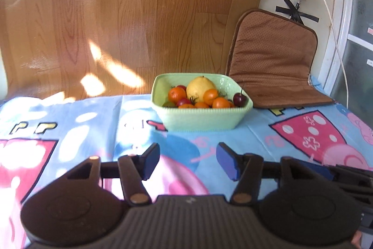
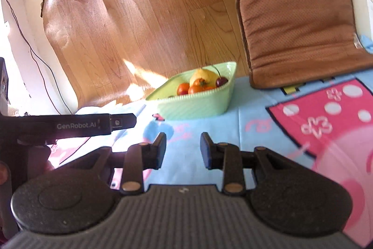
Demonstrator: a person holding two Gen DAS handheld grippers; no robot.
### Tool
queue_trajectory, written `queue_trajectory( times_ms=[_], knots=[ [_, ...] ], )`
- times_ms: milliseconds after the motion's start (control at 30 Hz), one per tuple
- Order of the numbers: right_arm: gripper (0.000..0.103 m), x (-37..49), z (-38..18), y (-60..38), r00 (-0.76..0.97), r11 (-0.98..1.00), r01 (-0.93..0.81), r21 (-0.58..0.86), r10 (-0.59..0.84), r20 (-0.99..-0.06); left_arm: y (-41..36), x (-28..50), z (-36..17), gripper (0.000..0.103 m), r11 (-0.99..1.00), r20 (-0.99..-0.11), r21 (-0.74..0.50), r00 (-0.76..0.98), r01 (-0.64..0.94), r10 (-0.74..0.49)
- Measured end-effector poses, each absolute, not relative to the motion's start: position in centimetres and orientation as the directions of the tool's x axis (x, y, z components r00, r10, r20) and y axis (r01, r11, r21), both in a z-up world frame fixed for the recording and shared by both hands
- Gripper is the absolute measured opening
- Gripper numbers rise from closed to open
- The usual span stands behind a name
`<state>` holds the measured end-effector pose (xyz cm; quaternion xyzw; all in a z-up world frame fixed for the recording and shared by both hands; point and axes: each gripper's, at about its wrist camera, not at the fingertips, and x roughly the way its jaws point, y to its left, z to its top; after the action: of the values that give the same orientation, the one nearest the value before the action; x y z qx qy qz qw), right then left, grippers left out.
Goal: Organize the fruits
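Note:
A pale green square bowl (image 1: 200, 119) stands on the cartoon-print cloth (image 1: 256, 139) at the table's far edge. It holds a yellow lemon (image 1: 200, 85), several small orange fruits (image 1: 176, 95) and a dark red cherry (image 1: 238, 99). My left gripper (image 1: 187, 161) is open and empty, low over the cloth, short of the bowl. The bowl also shows in the right wrist view (image 2: 195, 104), ahead and slightly left. My right gripper (image 2: 183, 151) is open and empty over the cloth.
A brown cushion (image 1: 272, 57) leans against the wall right of the bowl, also in the right wrist view (image 2: 300, 32). The left gripper's body (image 2: 70, 126) lies at the left of the right wrist view. Wood flooring (image 1: 139, 15) lies beyond the table edge.

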<state>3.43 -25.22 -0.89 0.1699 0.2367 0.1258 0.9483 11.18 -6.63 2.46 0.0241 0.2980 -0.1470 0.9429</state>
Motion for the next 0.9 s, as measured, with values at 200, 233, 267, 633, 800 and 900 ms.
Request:
queue_trajectory(
  times_ms=[200,233,267,633,800,900],
  knots=[
    [0.045,-1.8,-1.6,-24.5,0.815,0.911,-0.130,0.391,0.323,-0.481,-6.0,4.3,0.8,0.058,0.983,-0.628,0.005,0.766,0.185,-0.141],
    [0.047,-2.5,-1.5,-24.4,0.817,0.912,-0.129,0.389,0.320,-0.480,-5.7,3.3,0.7,0.060,0.986,-0.623,0.012,0.772,0.168,-0.125],
    [0.051,-3.2,-1.5,-24.3,0.819,0.913,-0.130,0.387,0.319,-0.476,-5.5,2.4,0.7,0.063,0.988,-0.617,0.013,0.779,0.153,-0.112],
    [0.051,-8.5,-0.1,-22.5,0.839,0.915,-0.189,0.358,0.339,-0.425,-5.0,-4.7,1.9,0.103,0.996,-0.540,0.056,0.841,0.066,-0.026],
    [0.052,-9.9,0.5,-22.2,0.849,0.919,-0.191,0.344,0.331,-0.412,-5.1,-6.3,1.9,0.103,0.996,-0.546,0.051,0.837,0.074,-0.034],
    [0.053,-10.6,0.6,-22.3,0.854,0.923,-0.183,0.340,0.320,-0.410,-5.1,-6.9,1.8,0.103,0.996,-0.549,0.043,0.835,0.074,-0.039]
  ],
)
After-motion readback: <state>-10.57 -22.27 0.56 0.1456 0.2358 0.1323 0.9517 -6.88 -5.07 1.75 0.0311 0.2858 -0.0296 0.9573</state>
